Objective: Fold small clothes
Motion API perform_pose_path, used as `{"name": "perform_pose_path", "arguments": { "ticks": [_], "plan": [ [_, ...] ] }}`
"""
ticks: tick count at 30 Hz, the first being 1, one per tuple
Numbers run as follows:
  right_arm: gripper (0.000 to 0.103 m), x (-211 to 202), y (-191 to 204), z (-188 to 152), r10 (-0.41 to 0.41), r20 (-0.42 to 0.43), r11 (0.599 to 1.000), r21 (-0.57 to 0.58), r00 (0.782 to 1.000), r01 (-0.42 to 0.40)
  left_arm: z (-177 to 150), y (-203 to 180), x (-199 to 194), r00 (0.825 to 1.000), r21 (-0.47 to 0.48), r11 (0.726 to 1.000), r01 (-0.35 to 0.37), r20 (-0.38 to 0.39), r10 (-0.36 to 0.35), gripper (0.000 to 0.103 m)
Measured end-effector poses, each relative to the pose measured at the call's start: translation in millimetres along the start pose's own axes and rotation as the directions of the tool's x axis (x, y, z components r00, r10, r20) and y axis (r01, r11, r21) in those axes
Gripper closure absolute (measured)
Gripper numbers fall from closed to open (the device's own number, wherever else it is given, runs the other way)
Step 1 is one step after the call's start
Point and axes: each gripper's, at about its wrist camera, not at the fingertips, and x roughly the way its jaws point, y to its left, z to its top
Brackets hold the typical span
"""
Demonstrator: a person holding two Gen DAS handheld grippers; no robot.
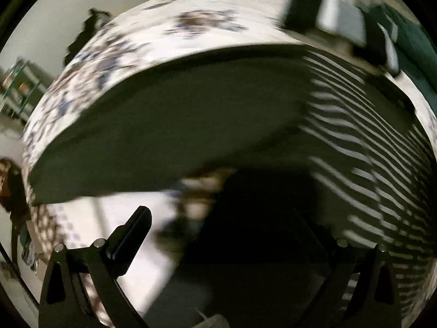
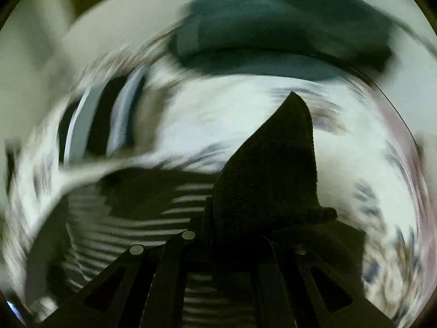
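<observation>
A dark garment with a plain dark panel (image 1: 169, 125) and white-striped part (image 1: 368, 147) lies on a floral white sheet (image 1: 131, 46). In the left wrist view my left gripper (image 1: 232, 235) is low over its near edge; the left finger (image 1: 131, 235) shows, dark cloth hides the right finger, and the view is blurred. In the right wrist view my right gripper (image 2: 262, 205) is shut on a corner of the dark garment (image 2: 275, 169), which sticks up between the fingers. The striped part (image 2: 153, 218) lies below left.
A stack of folded clothes, black and grey (image 1: 333, 19), sits at the far edge of the sheet; it also shows in the right wrist view (image 2: 109, 120). A teal cloth (image 2: 273, 27) lies beyond. Both views are motion-blurred.
</observation>
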Motion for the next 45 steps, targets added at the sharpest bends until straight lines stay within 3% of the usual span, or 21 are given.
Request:
{"name": "perform_pose_path", "arguments": {
  "ticks": [2, 6, 8, 10, 13, 14, 15, 17, 20, 22, 23, 26, 29, 31, 33, 36, 37, 38, 39, 42, 45],
  "plan": [
    [0.099, 29, 86, 3, -0.015, -0.023, 0.984, -0.177, 1.0, 0.011, 1, 25, 0, 1.0, -0.012, 1.0, -0.017, 0.005, 0.017, 0.0],
    [0.099, 58, 232, -27, -0.012, -0.034, 0.89, -0.456, 0.999, -0.005, 0, 74, 0, 0.998, -0.014, 0.998, -0.063, 0.007, 0.063, 0.0],
    [0.099, 72, 275, -50, -0.044, -0.088, 0.838, -0.545, 0.995, -0.011, -1, 92, 3, 0.997, -0.022, 0.997, -0.072, 0.003, 0.072, 0.0],
    [0.097, 85, 293, -61, -0.122, -0.123, 0.819, -0.572, 0.985, 0.031, -3, 110, 7, 0.997, -0.041, 0.996, -0.077, -0.017, 0.076, 0.0],
    [0.092, 70, 277, -63, -0.064, -0.21, 0.883, -0.467, 0.976, -0.042, -7, 132, 7, 0.997, -0.095, 0.993, -0.07, -0.04, 0.066, 0.0],
    [0.082, 62, 264, -64, -0.013, -0.256, 0.912, -0.399, 0.967, -0.093, -8, 143, 8, 0.997, -0.127, 0.99, -0.068, -0.054, 0.061, 0.0],
    [0.076, 46, 242, -68, 0.107, -0.306, 0.94, -0.279, 0.946, -0.197, -11, 150, 7, 0.996, -0.149, 0.987, -0.066, -0.064, 0.056, 0.0],
    [0.043, 17, 199, -82, 0.301, -0.341, 0.937, -0.068, 0.89, -0.343, -14, 168, 10, 0.995, -0.202, 0.978, -0.059, -0.095, 0.04, 0.0],
    [0.039, -12, 137, -119, 0.39, -0.371, 0.92, 0.112, 0.843, -0.377, -21, 201, 16, 0.991, -0.312, 0.95, -0.024, -0.13, -0.017, 0.0],
    [0.039, -18, 100, -135, 0.394, -0.379, 0.918, 0.206, 0.837, -0.338, -23, 228, 22, 0.989, -0.41, 0.912, 0.0, -0.134, -0.06, 0.0],
    [0.039, -20, 81, -146, 0.402, -0.377, 0.91, 0.262, 0.835, -0.32, -24, 242, 25, 0.988, -0.466, 0.884, 0.025, -0.123, -0.093, 0.0],
    [0.039, -12, 30, -181, 0.42, -0.383, 0.863, 0.451, 0.823, -0.23, -30, 282, 41, 0.978, -0.653, 0.749, 0.112, -0.062, -0.201, 0.0],
    [0.039, -4, 6, -197, 0.417, -0.374, 0.832, 0.523, 0.828, -0.183, -36, 308, 64, 0.967, -0.775, 0.612, 0.156, -0.006, -0.254, 0.002],
    [0.039, 1, 7, -205, 0.405, -0.372, 0.831, 0.531, 0.835, -0.167, -34, 317, 72, 0.972, -0.819, 0.553, 0.154, 0.023, -0.235, 0.003],
    [0.039, 6, 15, -213, 0.411, -0.378, 0.827, 0.539, 0.83, -0.164, -29, 321, 76, 0.983, -0.844, 0.522, 0.123, 0.032, -0.18, 0.009],
    [0.039, 4, 29, -220, 0.424, -0.387, 0.823, 0.541, 0.819, -0.171, -25, 329, 74, 0.994, -0.867, 0.495, 0.062, 0.011, -0.106, 0.034],
    [0.039, 1, 30, -218, 0.429, -0.387, 0.825, 0.535, 0.816, -0.18, -23, 330, 71, 0.997, -0.862, 0.505, 0.04, 0.001, -0.077, 0.057],
    [0.039, -2, 33, -218, 0.43, -0.39, 0.831, 0.523, 0.815, -0.188, -23, 333, 69, 0.998, -0.858, 0.513, 0.024, -0.007, -0.059, 0.072],
    [0.039, -3, 37, -214, 0.424, -0.394, 0.842, 0.503, 0.815, -0.195, -23, 336, 65, 0.999, -0.853, 0.521, 0.023, -0.001, -0.046, 0.096],
    [0.039, -10, 50, -201, 0.364, -0.416, 0.89, 0.418, 0.833, -0.179, -17, 352, 49, 0.998, -0.841, 0.536, 0.07, 0.058, -0.039, 0.096],
    [0.038, -13, 75, -182, 0.166, -0.443, 0.969, 0.241, 0.881, -0.062, 9, 363, 36, 0.994, -0.797, 0.595, 0.105, 0.11, -0.029, 0.096]
  ]
}}
